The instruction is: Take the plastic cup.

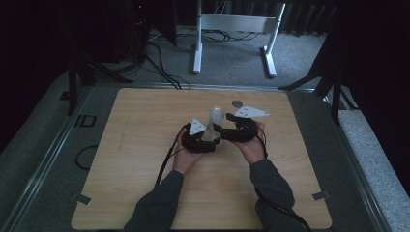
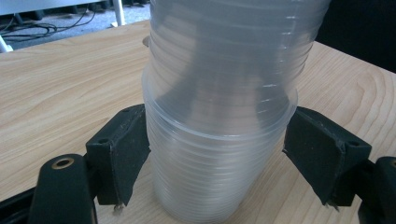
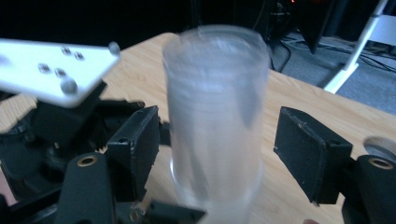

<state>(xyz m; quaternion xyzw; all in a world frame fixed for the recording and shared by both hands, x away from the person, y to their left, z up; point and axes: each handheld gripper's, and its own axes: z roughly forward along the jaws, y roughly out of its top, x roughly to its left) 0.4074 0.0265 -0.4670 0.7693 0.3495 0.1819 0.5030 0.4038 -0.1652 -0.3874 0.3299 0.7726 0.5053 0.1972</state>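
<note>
A stack of clear plastic cups (image 1: 213, 122) stands mouth-down on the wooden table (image 1: 145, 145), tilting a little. My left gripper (image 2: 215, 140) is shut on the lower cups (image 2: 210, 163), with both black pads pressed against their sides. In the high view the left gripper (image 1: 202, 140) sits at the stack's base. My right gripper (image 3: 219, 149) is open around the upper cups (image 3: 217, 107), with a gap on each side. The right gripper (image 1: 234, 129) sits just right of the stack in the high view. The left gripper's grey plate (image 3: 51, 70) shows in the right gripper view.
A small round disc (image 1: 236, 103) lies on the table just behind the grippers. Beyond the far edge stand a white desk frame (image 1: 232, 34) and loose cables on the carpet. Dark stands flank the table on both sides.
</note>
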